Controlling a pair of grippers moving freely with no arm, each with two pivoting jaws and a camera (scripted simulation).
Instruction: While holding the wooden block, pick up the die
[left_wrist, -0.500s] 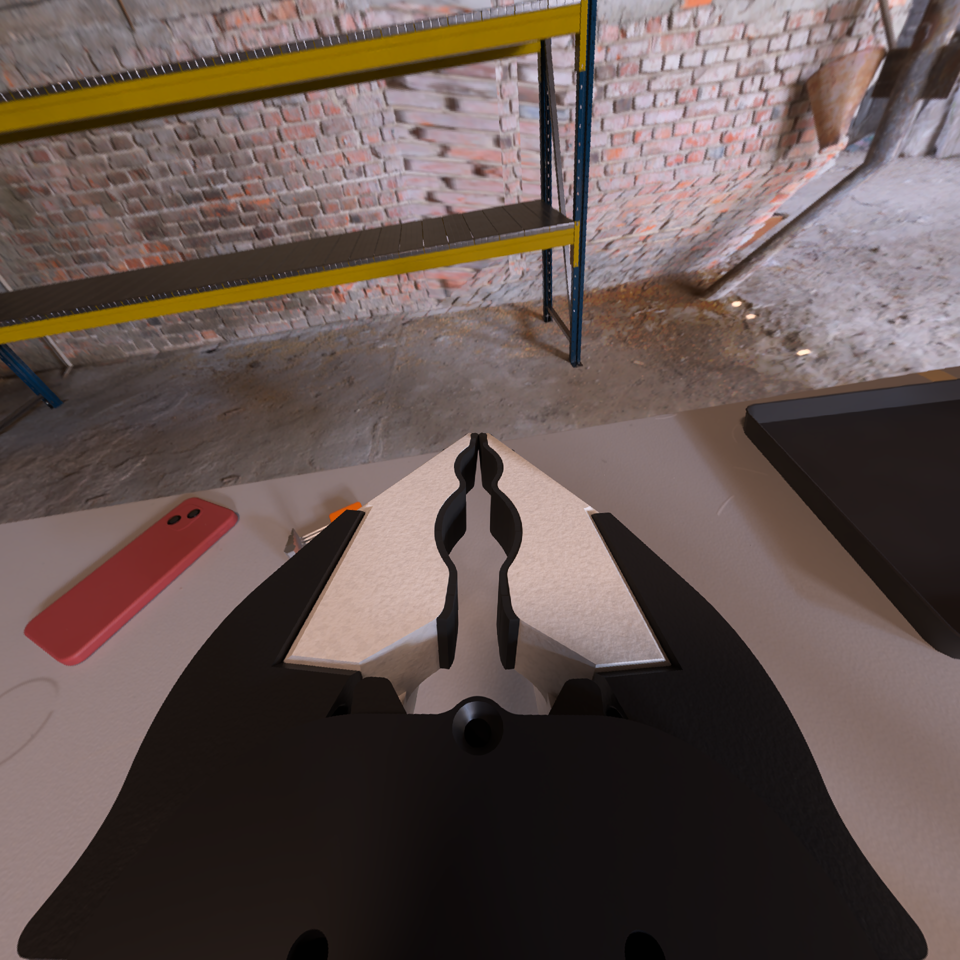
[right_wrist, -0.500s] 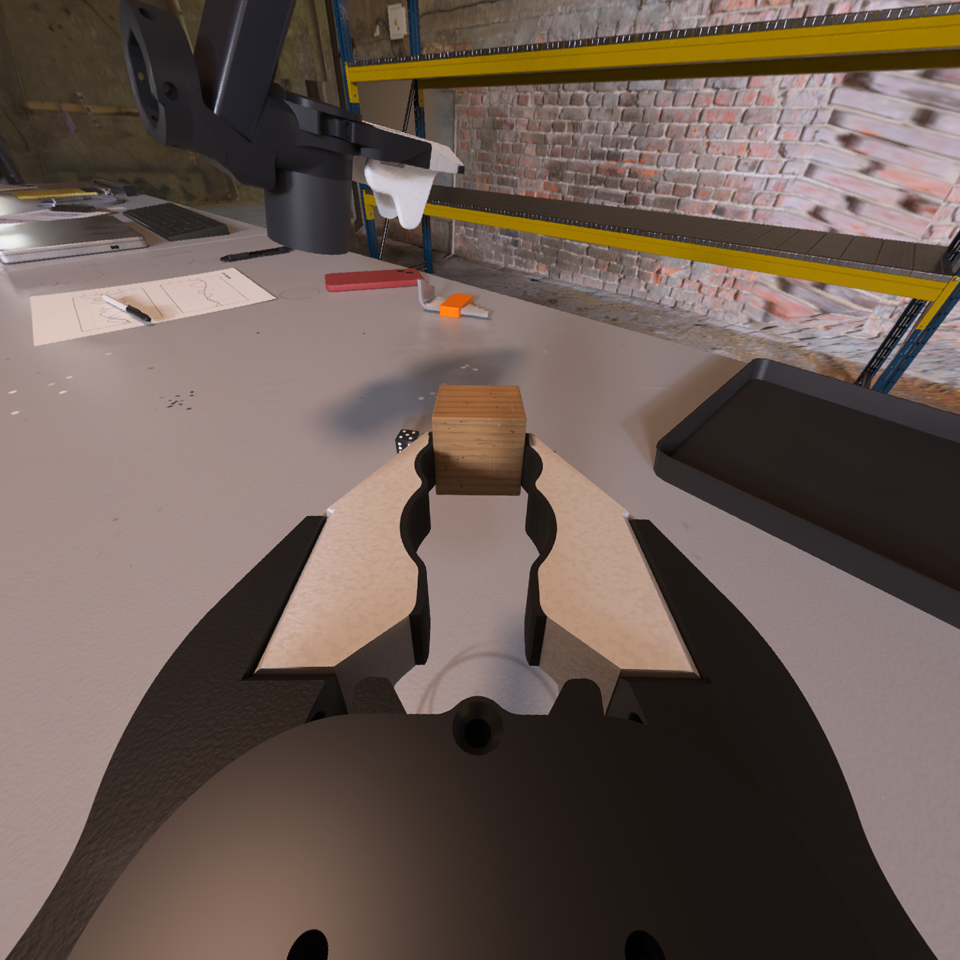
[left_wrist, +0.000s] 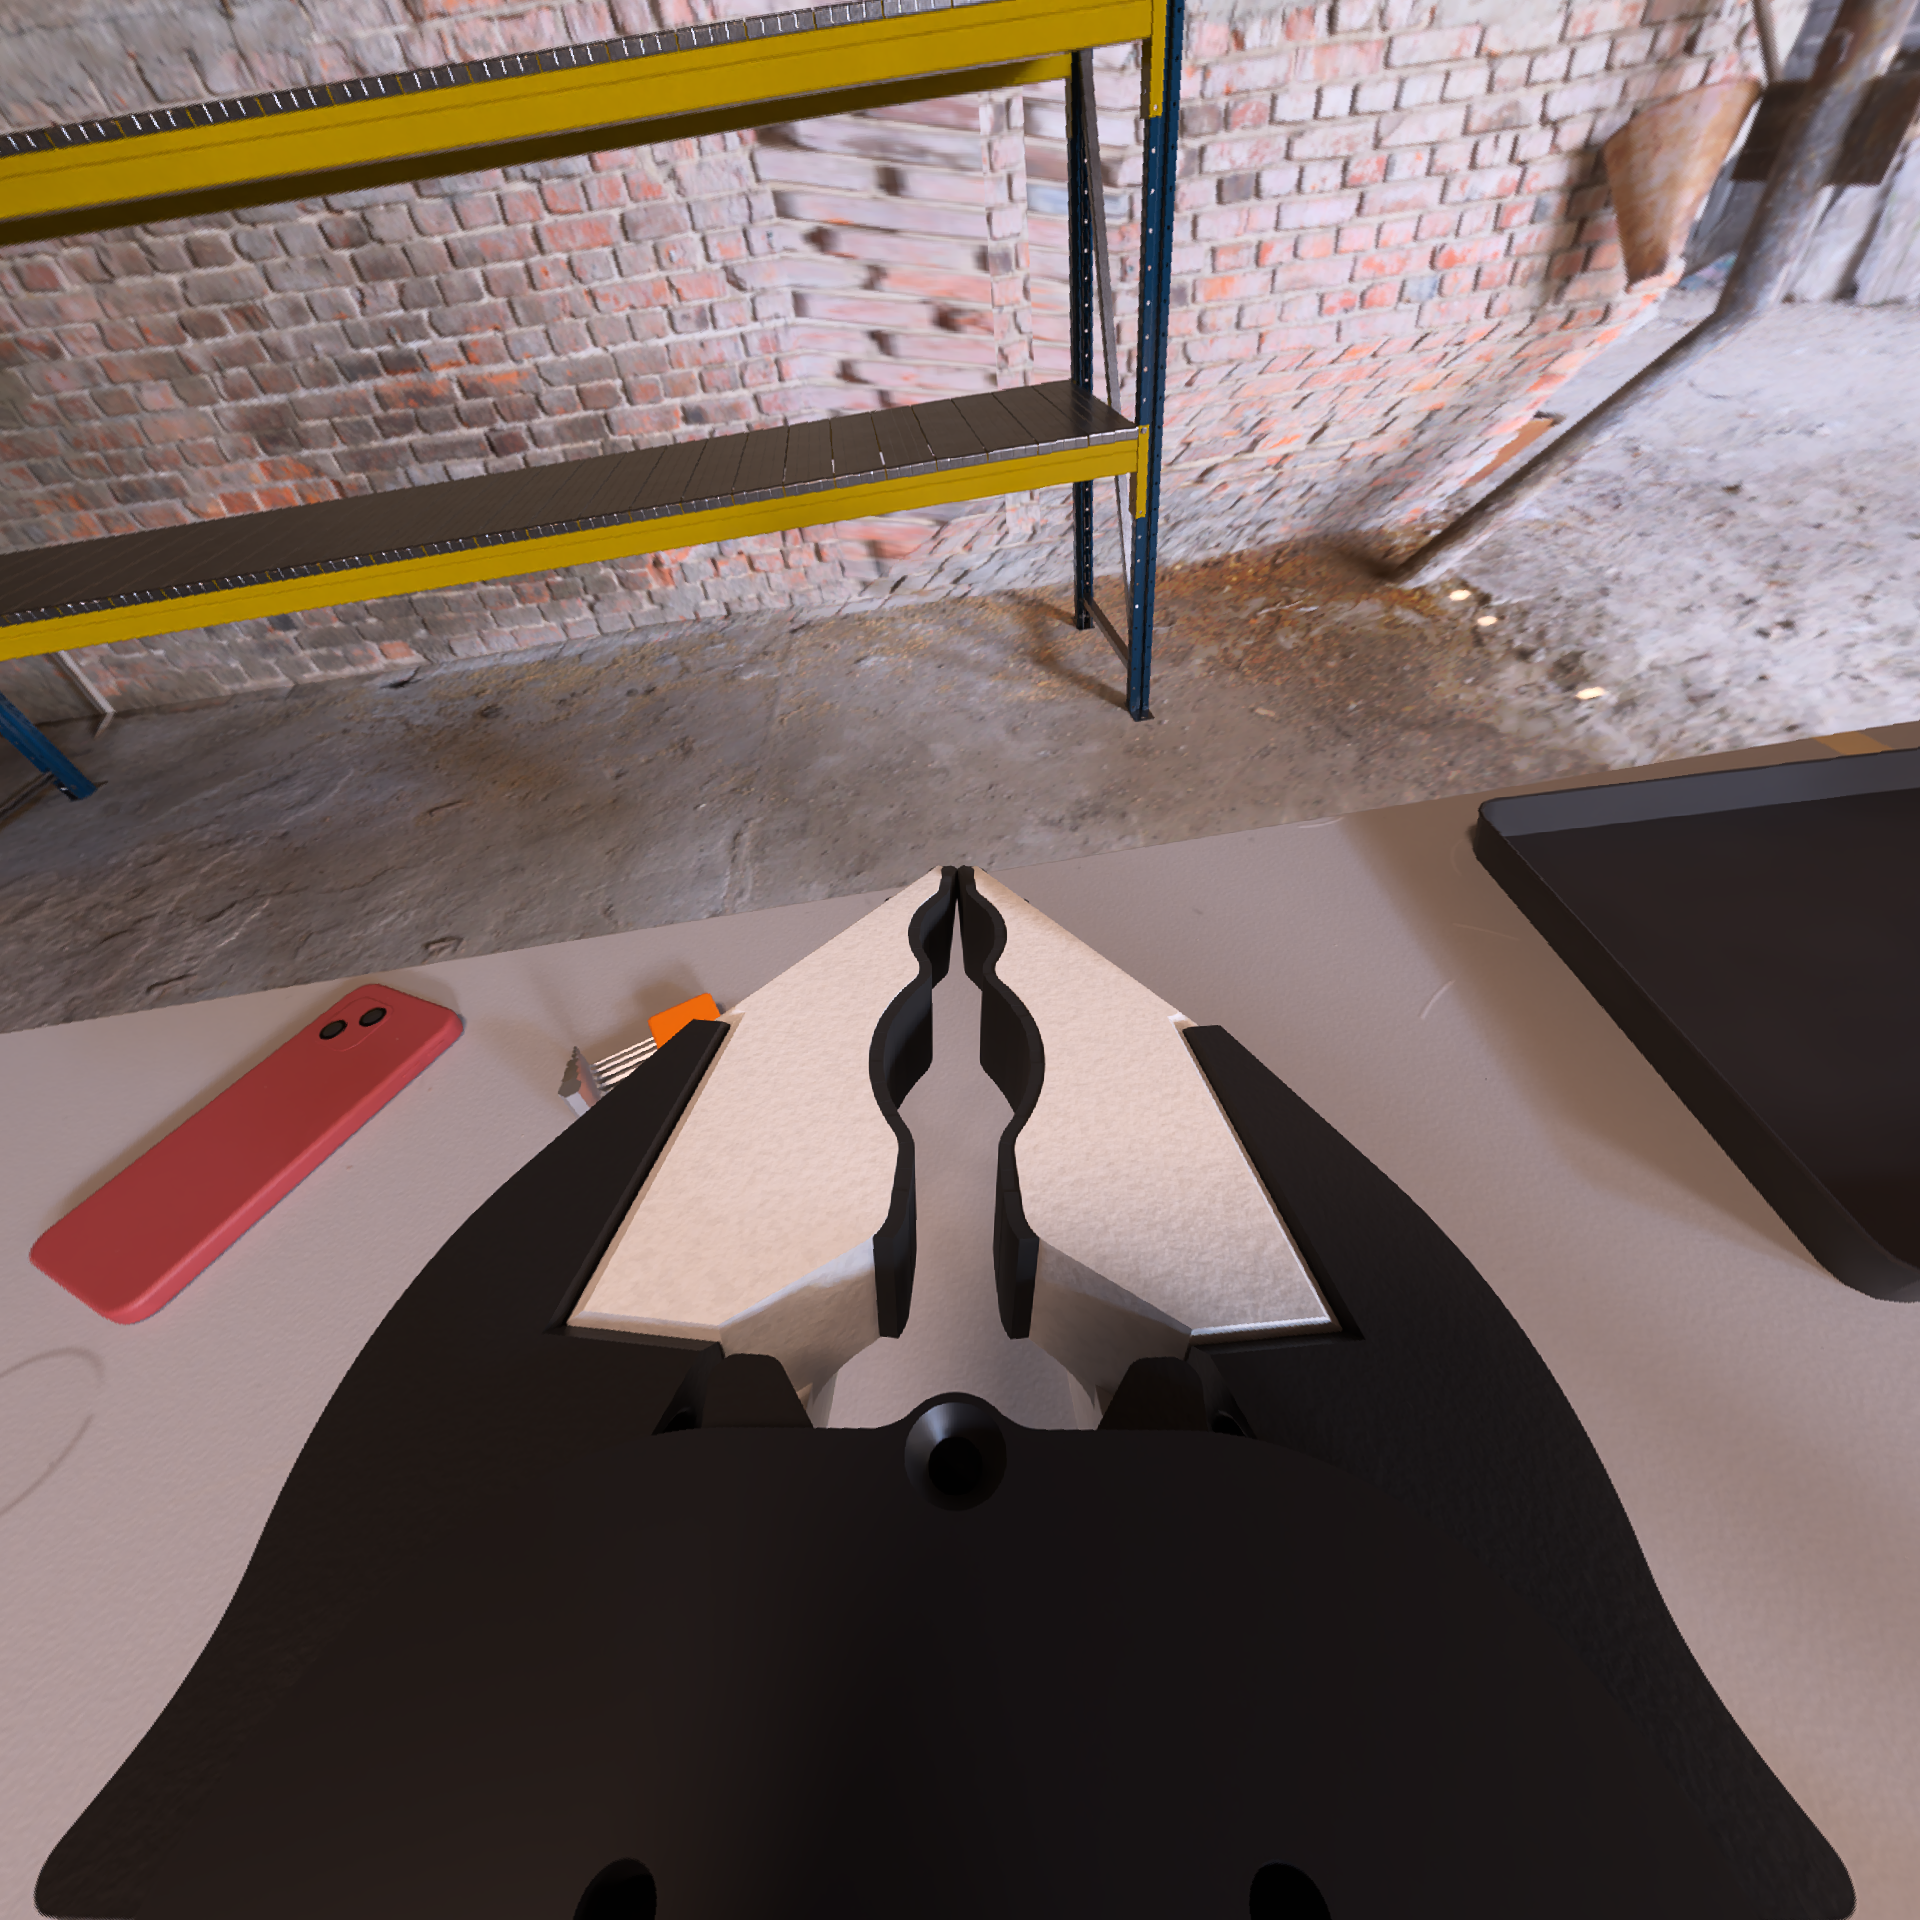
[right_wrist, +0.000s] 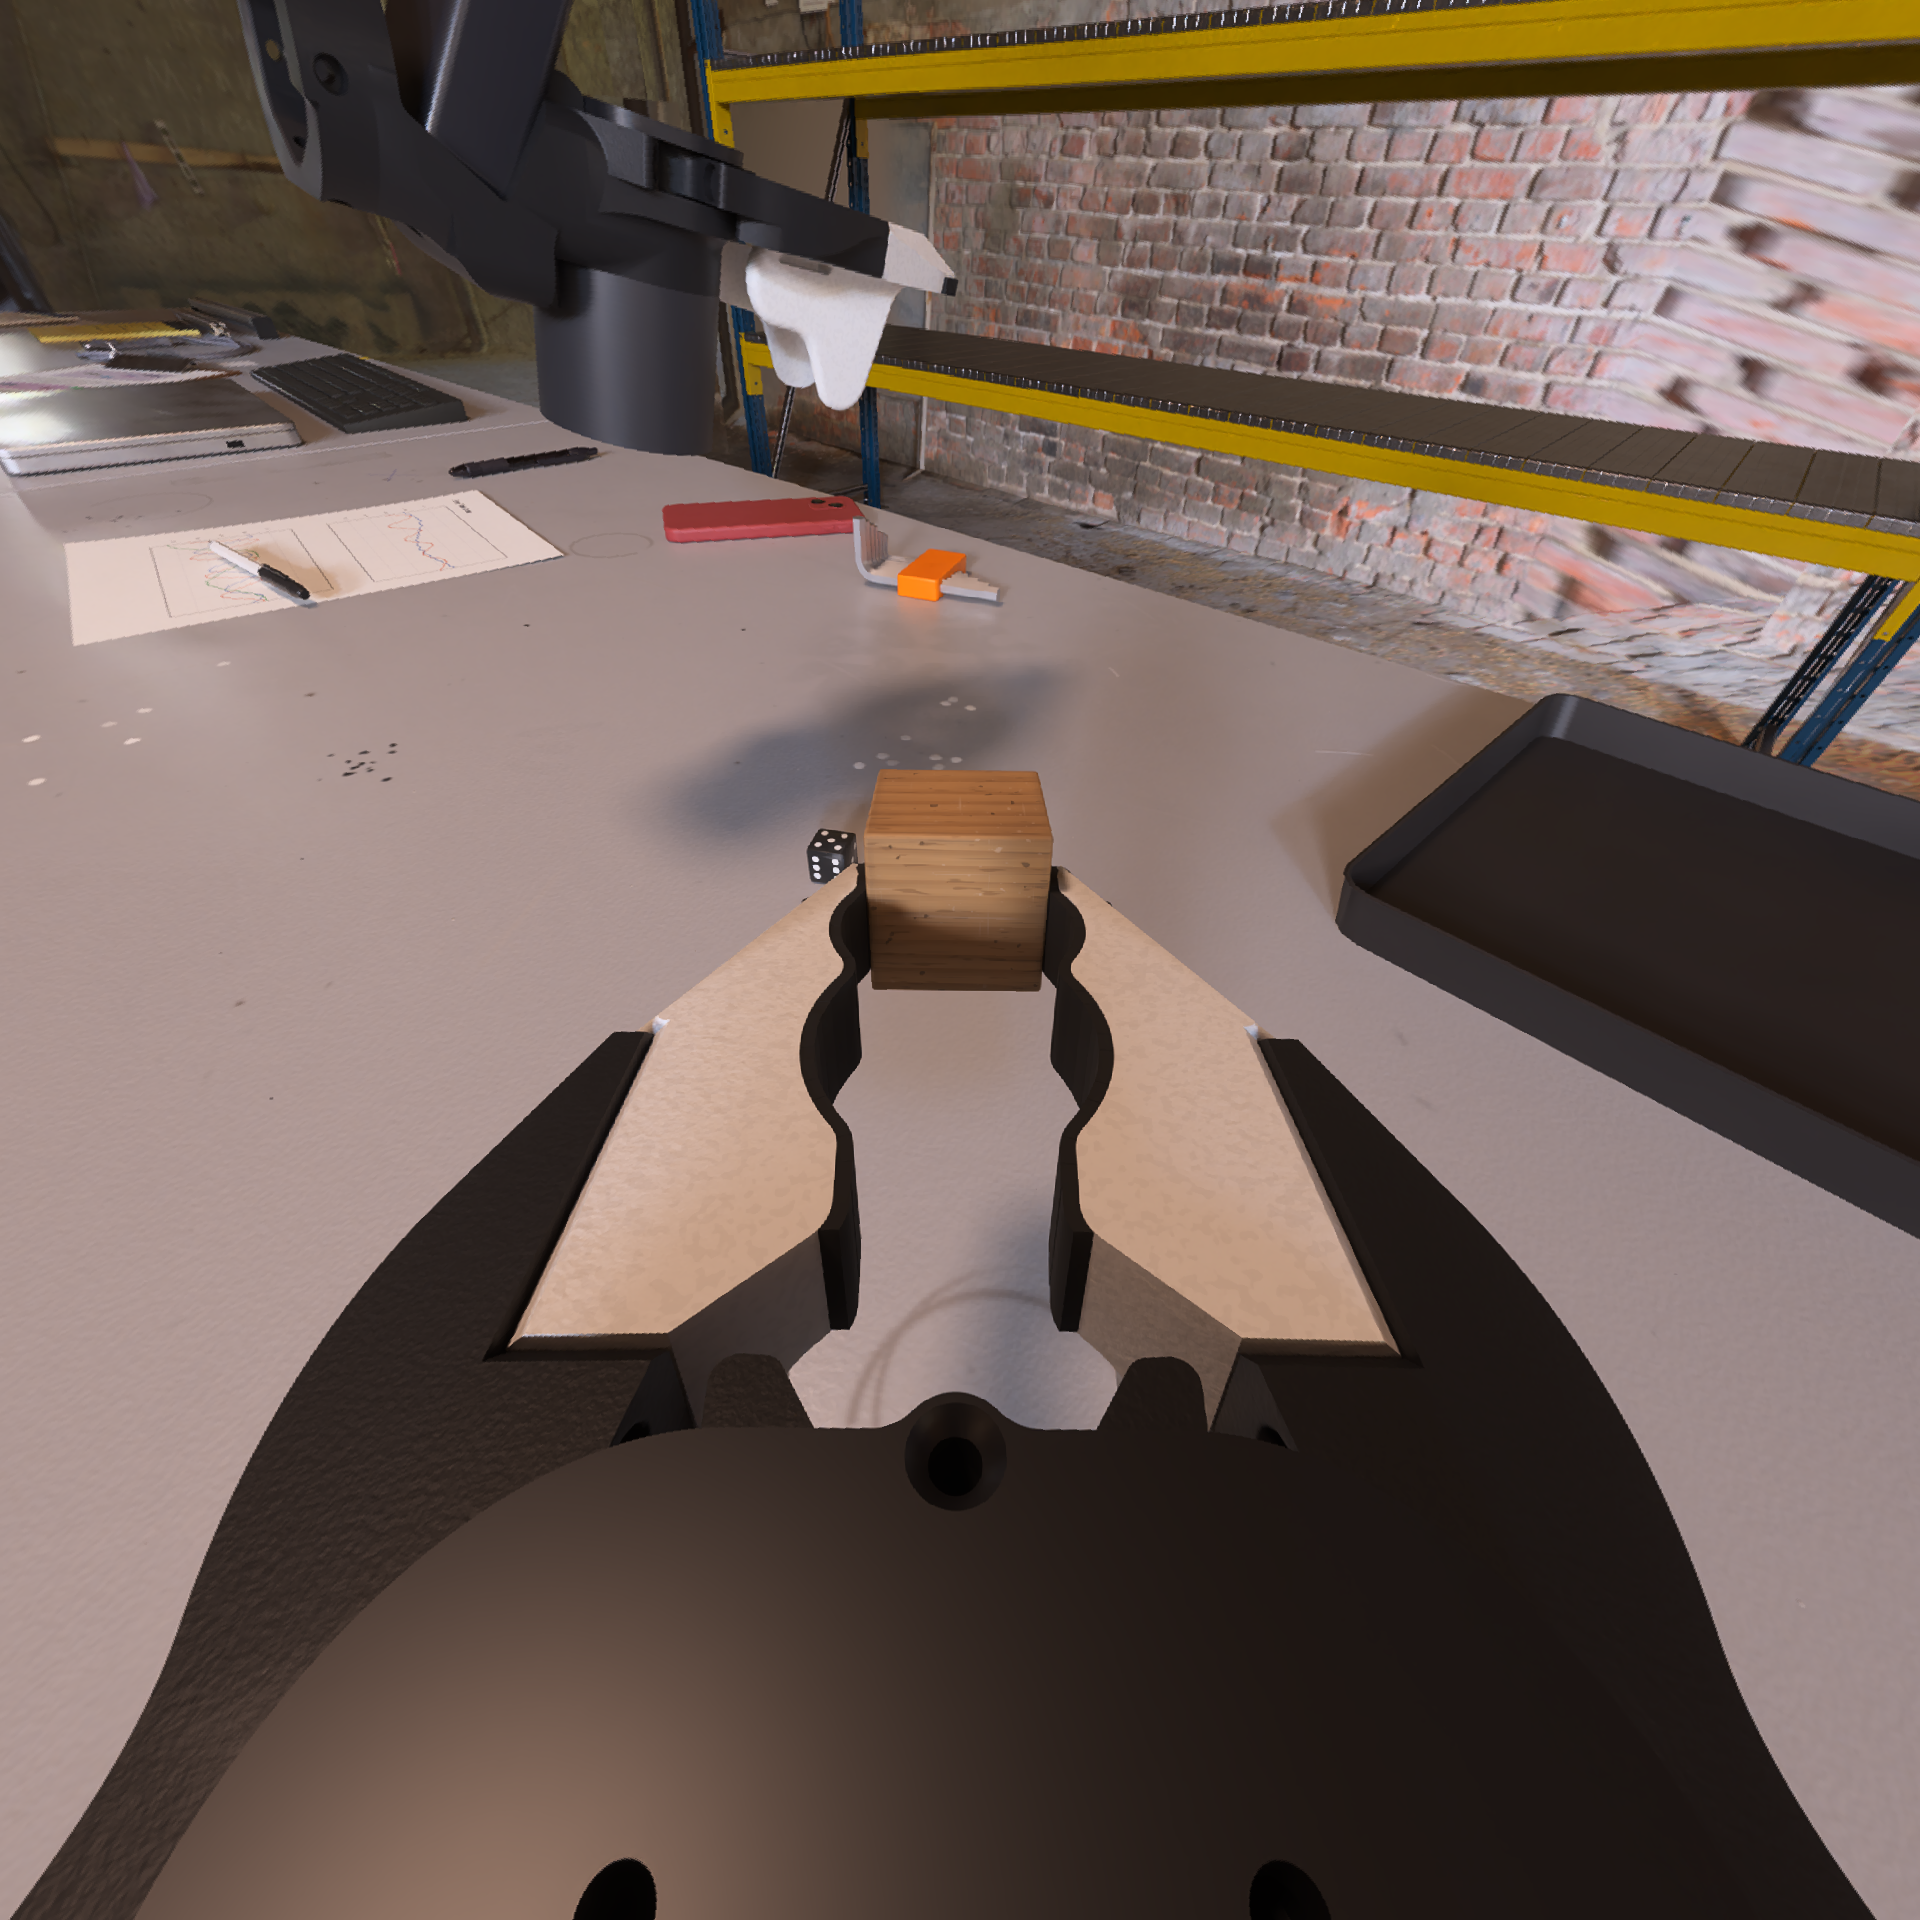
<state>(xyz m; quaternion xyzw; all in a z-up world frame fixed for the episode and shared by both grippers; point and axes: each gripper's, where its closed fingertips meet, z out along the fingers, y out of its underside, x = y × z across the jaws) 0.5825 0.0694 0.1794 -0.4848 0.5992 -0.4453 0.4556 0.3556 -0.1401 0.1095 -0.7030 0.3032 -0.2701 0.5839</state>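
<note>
The left gripper (left_wrist: 956, 883), its white fingers pressed together on nothing, hovers well above the grey table (right_wrist: 416, 935) and points past its far edge, so the small black die with white pips (right_wrist: 830, 854) is outside its own view. That die sits on the table just left of the square wooden block (right_wrist: 956, 878), which the right gripper (right_wrist: 956, 914) clamps at its fingertips. The empty left gripper likely must descend towards the die.
</note>
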